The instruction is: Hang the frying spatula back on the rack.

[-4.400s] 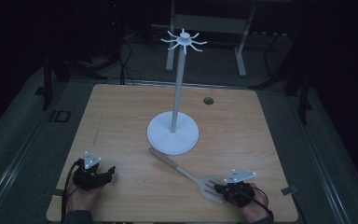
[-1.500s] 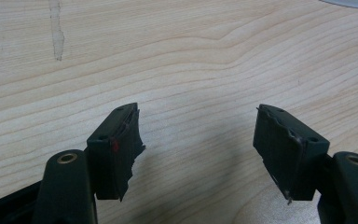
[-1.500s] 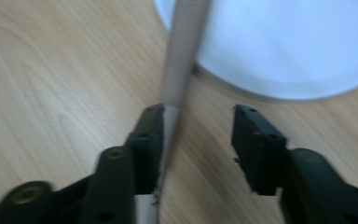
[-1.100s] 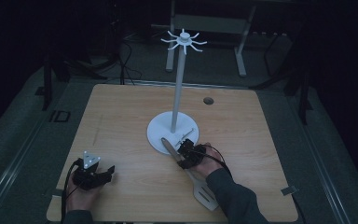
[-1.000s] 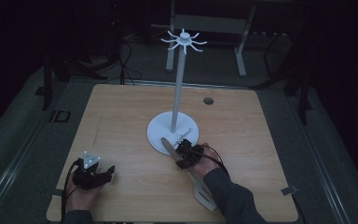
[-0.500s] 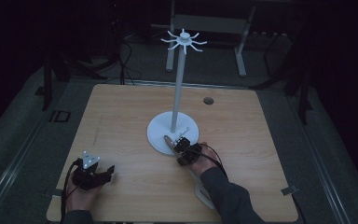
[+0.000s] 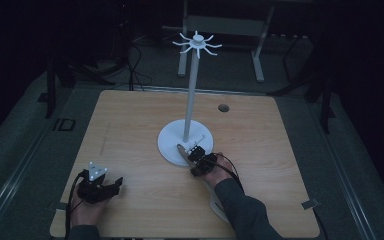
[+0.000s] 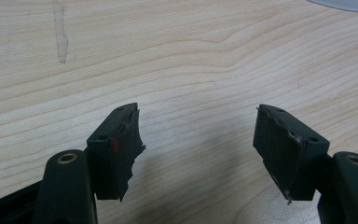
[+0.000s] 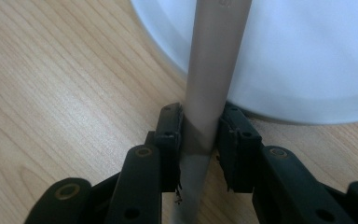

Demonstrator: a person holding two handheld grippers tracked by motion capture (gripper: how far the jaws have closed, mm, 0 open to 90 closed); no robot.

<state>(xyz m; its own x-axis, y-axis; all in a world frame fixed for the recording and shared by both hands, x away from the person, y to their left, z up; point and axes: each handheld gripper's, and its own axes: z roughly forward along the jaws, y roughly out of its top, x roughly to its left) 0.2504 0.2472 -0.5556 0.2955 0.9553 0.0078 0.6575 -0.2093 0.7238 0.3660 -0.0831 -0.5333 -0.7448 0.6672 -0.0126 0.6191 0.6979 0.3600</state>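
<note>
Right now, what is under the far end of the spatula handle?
The spatula handle, clamped in the right tongs, lies over the rack's white base and the table. The wood directly beneath it is covered.

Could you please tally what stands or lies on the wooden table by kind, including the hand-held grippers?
White hook stand: 1
Beige slotted spatula: 1
Hand-held grippers: 2 (left hand-held gripper open on the bare table; right hand-held gripper clamped on the spatula's handle)
Total: 4
</note>
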